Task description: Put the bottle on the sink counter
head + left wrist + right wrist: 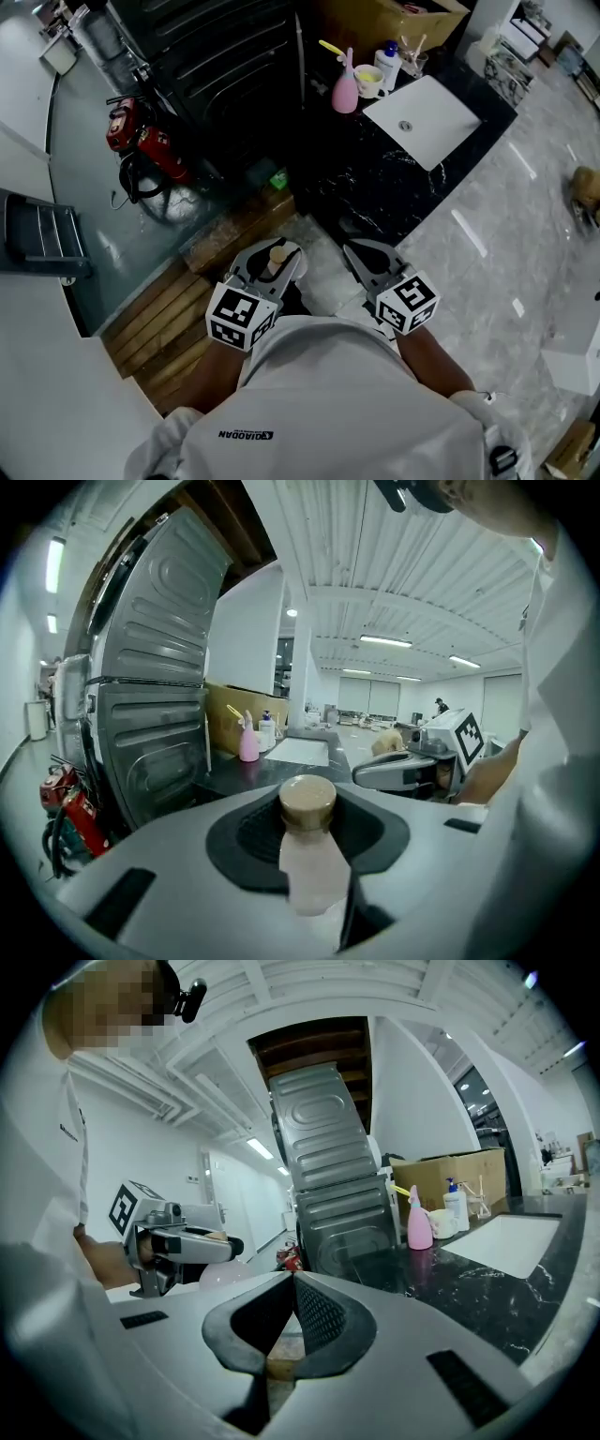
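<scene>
item 1, nearest, at 6 o'clock in the head view: left gripper (274,263), fingers pinching the bottle (307,847) by its pale body, tan cap standing upright above the pads. the task's thing is therefore in the air, carried, not yet on any surface.

item 2, just right of it at 5 o'clock: right gripper (289,1288), fingers pressed together, nothing between them.

item 3, underfoot at 8 o'clock: wooden steps (173,305).

item 4, ahead at 1 o'clock: black sink counter (370,183), bare at its near end, with the white sink (424,120) set in farther along.

item 5, far end at 12 o'clock: pink spray bottle (345,90), mug (369,81), white pump bottle (387,64).

hazards, as judged: the grip looks light and sits low on a smooth body, so the bottle may slip or tilt on the way over. set down too near the counter's edge or on the sink's rim, it may topple. reaching deep risks knocking the far clutter.
</scene>
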`<state>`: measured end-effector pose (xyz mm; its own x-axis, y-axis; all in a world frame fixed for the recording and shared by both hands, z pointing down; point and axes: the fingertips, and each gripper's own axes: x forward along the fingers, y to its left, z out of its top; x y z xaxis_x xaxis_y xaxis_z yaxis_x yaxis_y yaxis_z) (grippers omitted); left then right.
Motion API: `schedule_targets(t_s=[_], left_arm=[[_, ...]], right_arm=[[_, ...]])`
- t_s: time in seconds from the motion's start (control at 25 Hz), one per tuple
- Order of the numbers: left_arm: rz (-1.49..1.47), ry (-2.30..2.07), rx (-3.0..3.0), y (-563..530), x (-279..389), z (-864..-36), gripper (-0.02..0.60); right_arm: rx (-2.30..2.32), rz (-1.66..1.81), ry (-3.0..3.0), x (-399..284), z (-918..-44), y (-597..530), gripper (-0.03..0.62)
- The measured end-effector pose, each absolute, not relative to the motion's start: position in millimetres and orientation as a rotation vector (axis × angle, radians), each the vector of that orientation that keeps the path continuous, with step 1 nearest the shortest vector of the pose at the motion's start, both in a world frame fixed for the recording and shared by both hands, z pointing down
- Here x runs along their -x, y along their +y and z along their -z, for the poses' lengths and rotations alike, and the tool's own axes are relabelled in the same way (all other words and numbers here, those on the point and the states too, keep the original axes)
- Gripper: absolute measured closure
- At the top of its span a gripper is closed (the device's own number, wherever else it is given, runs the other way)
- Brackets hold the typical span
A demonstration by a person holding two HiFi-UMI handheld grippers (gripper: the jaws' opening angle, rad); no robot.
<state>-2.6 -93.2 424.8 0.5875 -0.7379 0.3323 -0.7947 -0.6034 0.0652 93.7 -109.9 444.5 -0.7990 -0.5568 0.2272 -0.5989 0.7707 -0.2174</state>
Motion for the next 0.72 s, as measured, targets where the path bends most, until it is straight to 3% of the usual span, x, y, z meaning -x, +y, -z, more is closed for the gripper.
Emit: schedule_targets(t_s=[0.72], left_arm=[[-0.445,-1.202,-2.662,-244,63,-428,0.451]], right_arm=[[-1.01,-0.399,-2.735,-36,-442,-240,0.553]])
